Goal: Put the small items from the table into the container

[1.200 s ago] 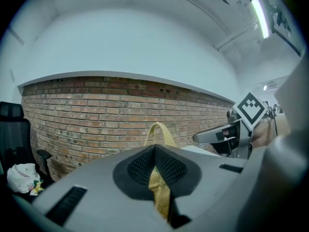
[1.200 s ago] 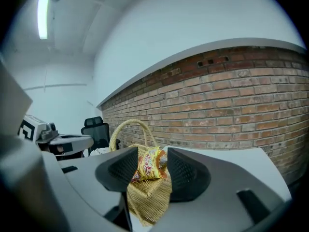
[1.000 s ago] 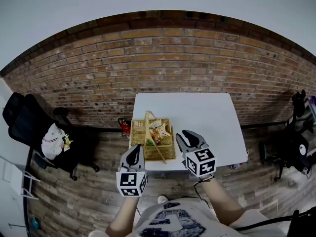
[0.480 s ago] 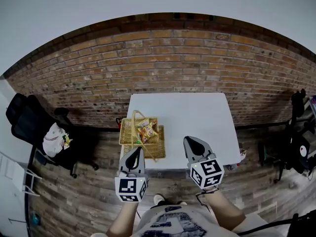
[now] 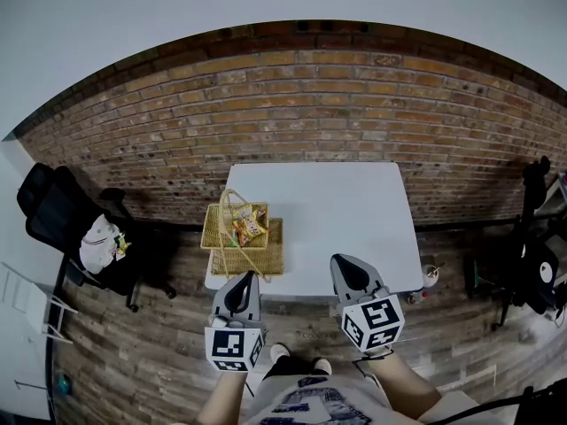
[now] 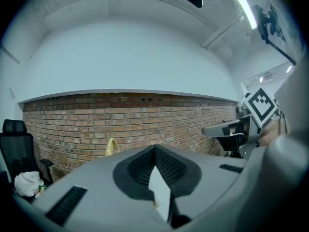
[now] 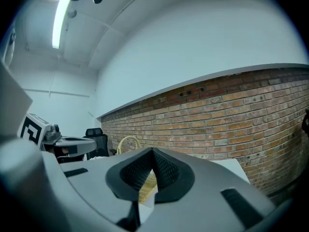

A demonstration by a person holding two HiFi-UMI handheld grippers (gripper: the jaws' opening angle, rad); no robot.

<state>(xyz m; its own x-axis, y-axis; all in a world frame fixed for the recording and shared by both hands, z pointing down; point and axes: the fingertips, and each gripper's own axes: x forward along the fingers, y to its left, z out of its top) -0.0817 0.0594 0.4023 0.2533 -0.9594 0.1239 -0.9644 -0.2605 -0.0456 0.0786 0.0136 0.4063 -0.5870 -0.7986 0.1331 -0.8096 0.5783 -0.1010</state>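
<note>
A wicker basket (image 5: 219,237) with a hoop handle stands at the left edge of the white table (image 5: 345,220); several small snack packets (image 5: 247,228) lie inside it. Both grippers hang short of the table's near edge, over the wooden floor. My left gripper (image 5: 247,276) is shut and empty, below the basket. My right gripper (image 5: 339,261) is shut and empty too, near the table's front right part. The left gripper view shows the joined jaw tips (image 6: 155,148) and the basket handle (image 6: 112,147). In the right gripper view the handle (image 7: 126,143) rises behind the closed tips (image 7: 152,151).
A brick wall (image 5: 301,113) runs behind the table. A black office chair (image 5: 53,220) carrying a white bundle (image 5: 96,242) stands at the left. Dark equipment (image 5: 532,264) fills the right side, and a small cup (image 5: 431,275) sits on the floor by the table's right corner.
Both grippers have pulled back from the basket and table toward the person. The right gripper's jaws have come together. The table now lies farther off in the head view.
</note>
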